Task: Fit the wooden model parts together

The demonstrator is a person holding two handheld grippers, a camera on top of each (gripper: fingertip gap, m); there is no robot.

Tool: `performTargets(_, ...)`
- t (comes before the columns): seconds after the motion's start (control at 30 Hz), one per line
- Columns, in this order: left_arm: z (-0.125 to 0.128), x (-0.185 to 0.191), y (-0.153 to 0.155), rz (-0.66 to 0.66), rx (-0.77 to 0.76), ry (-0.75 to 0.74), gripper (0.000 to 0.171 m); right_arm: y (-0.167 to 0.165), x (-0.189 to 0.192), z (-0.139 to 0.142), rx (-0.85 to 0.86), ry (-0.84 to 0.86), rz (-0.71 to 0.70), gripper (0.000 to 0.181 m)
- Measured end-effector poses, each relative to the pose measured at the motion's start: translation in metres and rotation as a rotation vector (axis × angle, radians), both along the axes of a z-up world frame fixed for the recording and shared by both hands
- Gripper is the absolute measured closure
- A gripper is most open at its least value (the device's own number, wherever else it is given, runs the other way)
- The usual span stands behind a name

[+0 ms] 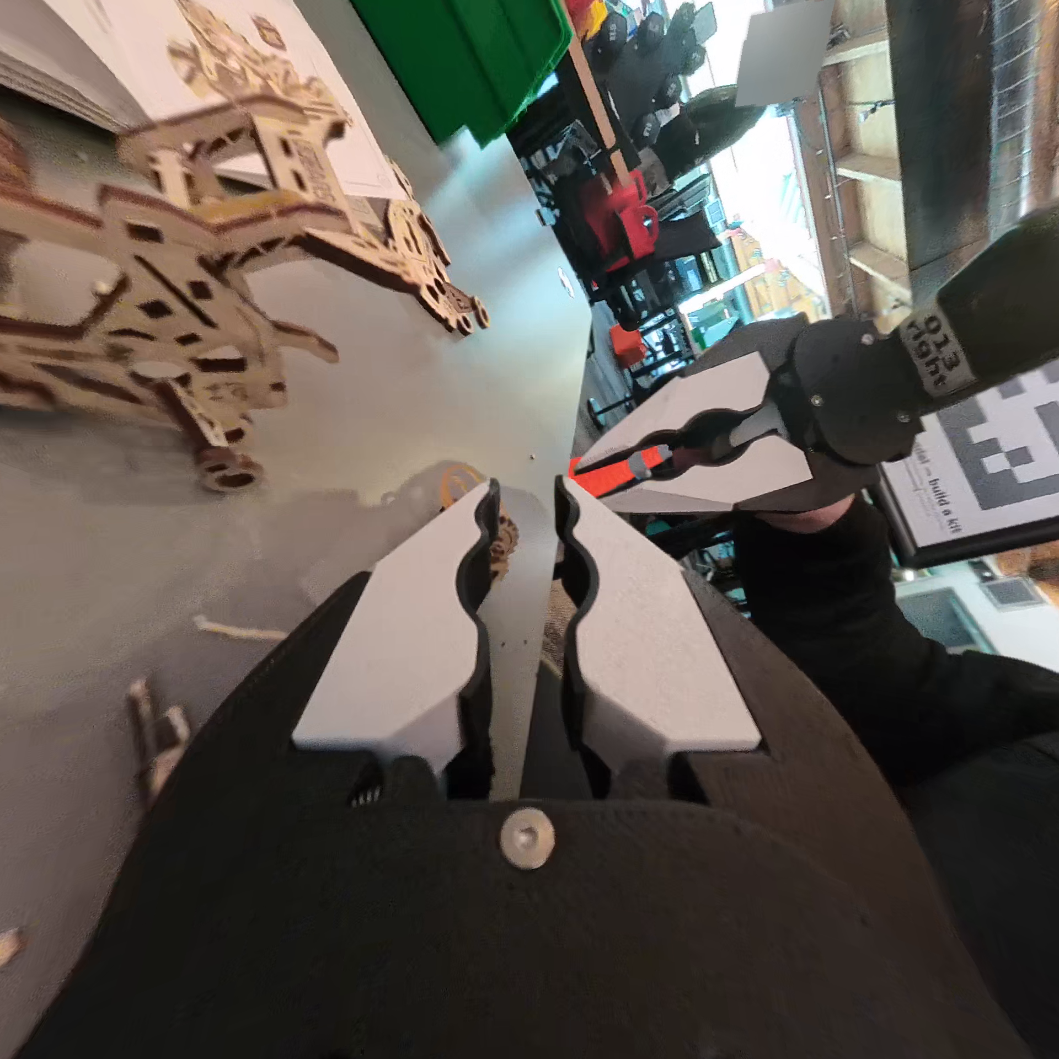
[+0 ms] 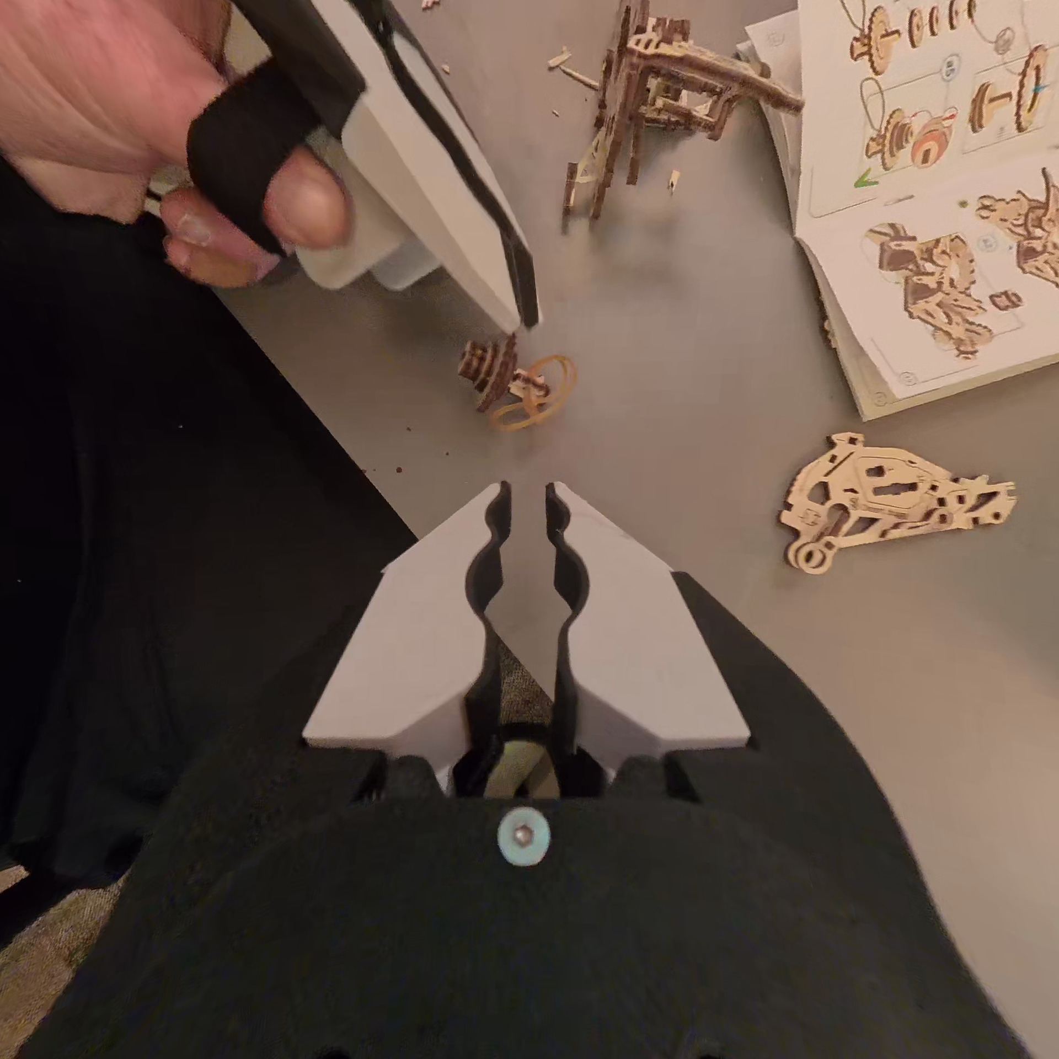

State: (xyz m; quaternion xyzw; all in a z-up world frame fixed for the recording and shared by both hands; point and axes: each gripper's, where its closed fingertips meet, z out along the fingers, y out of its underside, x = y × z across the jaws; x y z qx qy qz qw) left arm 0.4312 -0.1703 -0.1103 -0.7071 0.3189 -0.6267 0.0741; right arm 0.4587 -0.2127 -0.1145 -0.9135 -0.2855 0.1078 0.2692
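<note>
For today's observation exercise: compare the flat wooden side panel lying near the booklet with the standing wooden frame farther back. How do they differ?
The flat wooden side panel lies flat on the table; the standing wooden frame stands up off it. The panel looks like a single pale sheet; the frame is darker and built from several joined pieces. Wood scraps lie around the frame, none by the panel. Both are laser-cut wood with cut-out holes, and no tongs touch either.
</note>
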Motion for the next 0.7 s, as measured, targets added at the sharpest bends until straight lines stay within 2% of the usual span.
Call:
performTargets(0.1,-0.001,-0.013,0.001,0.002,0.043,0.014,0.155,0.001,-0.004,-0.009,0.03,0.029,-0.015,0.16)
performTargets(0.2,-0.005,-0.021,-0.001,0.002,0.058,0.046,0.154,0.007,-0.013,-0.014,0.051,0.139,-0.052,0.148)
performTargets(0.27,-0.008,-0.024,-0.002,0.001,0.07,0.067,0.154,0.011,-0.018,-0.022,0.017,0.211,-0.093,0.135)
performTargets(0.37,-0.016,-0.026,-0.006,-0.025,0.124,0.13,0.154,0.018,-0.022,-0.034,0.013,0.242,-0.12,0.126)
performTargets(0.53,-0.025,-0.027,-0.009,-0.042,0.26,0.221,0.156,0.027,-0.025,-0.039,0.045,0.26,-0.1,0.139)
performTargets(0.7,-0.033,-0.024,-0.004,-0.05,0.424,0.287,0.141,0.032,-0.026,-0.04,0.059,0.284,-0.076,0.149)
